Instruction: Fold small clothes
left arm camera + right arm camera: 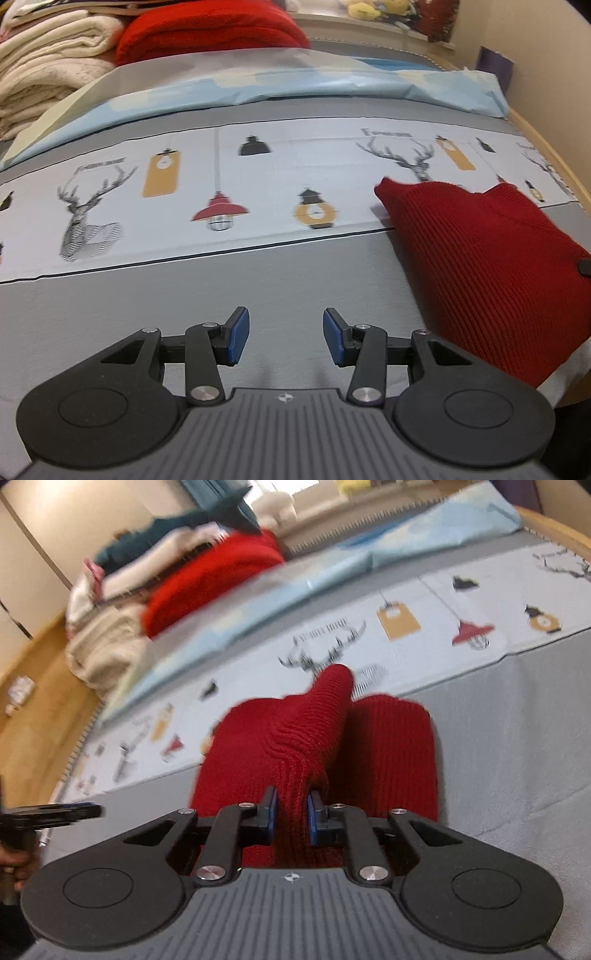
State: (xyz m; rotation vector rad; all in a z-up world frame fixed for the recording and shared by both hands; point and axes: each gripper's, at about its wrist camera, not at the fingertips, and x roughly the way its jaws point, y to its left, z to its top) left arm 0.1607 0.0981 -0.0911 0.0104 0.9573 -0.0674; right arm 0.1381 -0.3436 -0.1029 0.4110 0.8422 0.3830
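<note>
A small dark red knitted garment lies on the grey bed cover. My right gripper is shut on a bunched fold of it, and a sleeve-like part rises up ahead of the fingers. In the left wrist view the same garment lies at the right, partly lifted. My left gripper is open and empty over the grey cover, to the left of the garment. It also shows at the left edge of the right wrist view.
A printed band with deer and lamps crosses the bed. Behind it lie a light blue sheet, a bright red folded blanket and a stack of cream blankets. A wooden bed edge runs along the right.
</note>
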